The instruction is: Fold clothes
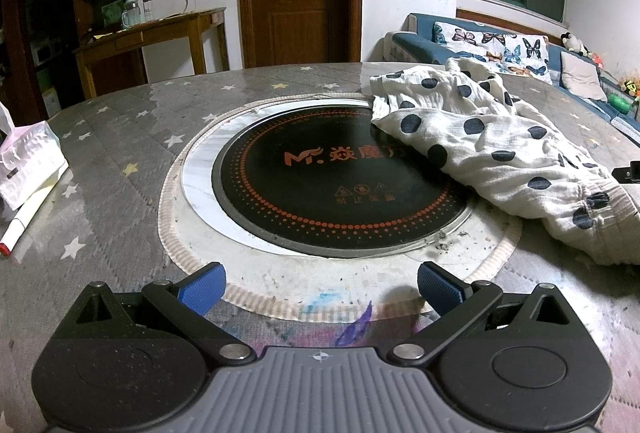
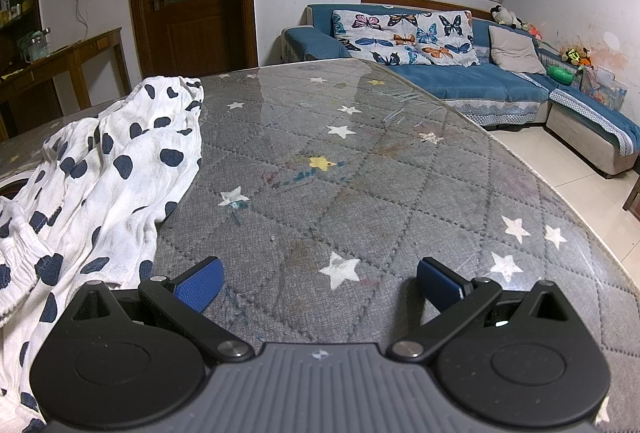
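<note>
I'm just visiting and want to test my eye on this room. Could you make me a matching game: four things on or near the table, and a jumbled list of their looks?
Things:
1. garment
2. hob
3. tablecloth
4. sofa

Looks:
A. blue, with a butterfly cover
B. black disc with rings of orange dots
C. white with dark spots, crumpled
D. grey quilted, with stars

Pairs: 1-C, 2-B, 3-D, 4-A
</note>
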